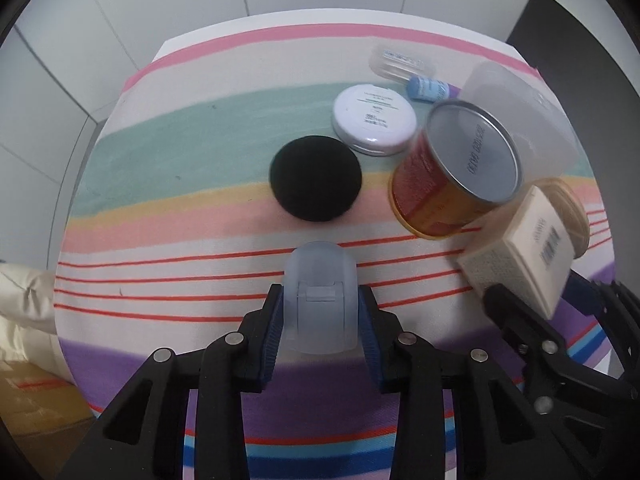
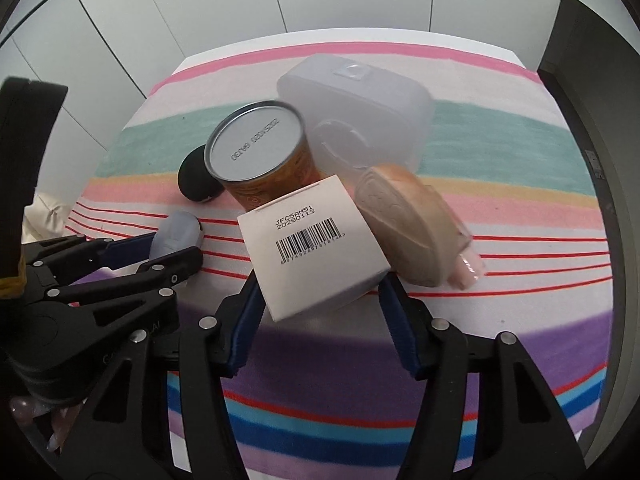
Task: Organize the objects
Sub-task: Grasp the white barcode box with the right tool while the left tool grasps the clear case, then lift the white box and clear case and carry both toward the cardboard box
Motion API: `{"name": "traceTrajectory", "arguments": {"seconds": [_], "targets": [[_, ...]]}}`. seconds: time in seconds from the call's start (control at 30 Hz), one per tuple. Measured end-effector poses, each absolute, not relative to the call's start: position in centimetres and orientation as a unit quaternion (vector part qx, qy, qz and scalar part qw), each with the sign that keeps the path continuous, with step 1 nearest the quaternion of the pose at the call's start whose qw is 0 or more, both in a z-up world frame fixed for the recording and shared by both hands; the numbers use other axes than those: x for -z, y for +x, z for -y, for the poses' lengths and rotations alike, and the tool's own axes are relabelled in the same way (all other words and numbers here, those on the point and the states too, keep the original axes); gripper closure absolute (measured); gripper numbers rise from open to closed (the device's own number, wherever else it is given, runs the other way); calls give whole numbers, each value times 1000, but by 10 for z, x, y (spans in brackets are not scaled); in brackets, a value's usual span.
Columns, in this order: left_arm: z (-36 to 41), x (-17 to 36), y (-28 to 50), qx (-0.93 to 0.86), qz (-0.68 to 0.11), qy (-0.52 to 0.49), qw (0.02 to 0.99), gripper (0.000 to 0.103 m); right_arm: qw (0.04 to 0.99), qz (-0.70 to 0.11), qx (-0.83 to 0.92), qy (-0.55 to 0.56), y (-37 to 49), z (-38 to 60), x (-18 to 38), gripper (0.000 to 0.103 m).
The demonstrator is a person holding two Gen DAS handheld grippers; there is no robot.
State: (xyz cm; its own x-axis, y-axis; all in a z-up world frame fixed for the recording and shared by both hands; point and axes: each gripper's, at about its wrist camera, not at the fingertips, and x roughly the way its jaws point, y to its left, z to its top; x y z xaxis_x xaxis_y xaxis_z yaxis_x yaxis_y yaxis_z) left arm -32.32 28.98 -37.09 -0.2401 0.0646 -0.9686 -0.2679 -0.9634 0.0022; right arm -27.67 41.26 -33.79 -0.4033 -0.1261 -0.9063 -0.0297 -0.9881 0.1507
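Both wrist cameras look steeply down, close over the striped cloth. The left view faces the frosted bottle; the right view, from beside it, faces the carton. Both share the can.

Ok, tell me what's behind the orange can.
Behind the orange can stands a frosted plastic box, close against it. The black round pad lies beside the can on the striped cloth. Whether anything lies between can and box is hidden.
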Motion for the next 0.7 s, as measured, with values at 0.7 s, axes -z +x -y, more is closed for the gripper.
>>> {"name": "traceTrajectory", "arguments": {"seconds": [0.7], "targets": [[-289, 233, -306, -828, -54, -549, 101, 66, -14, 85, 859, 505, -270, -443, 234, 43]]}}
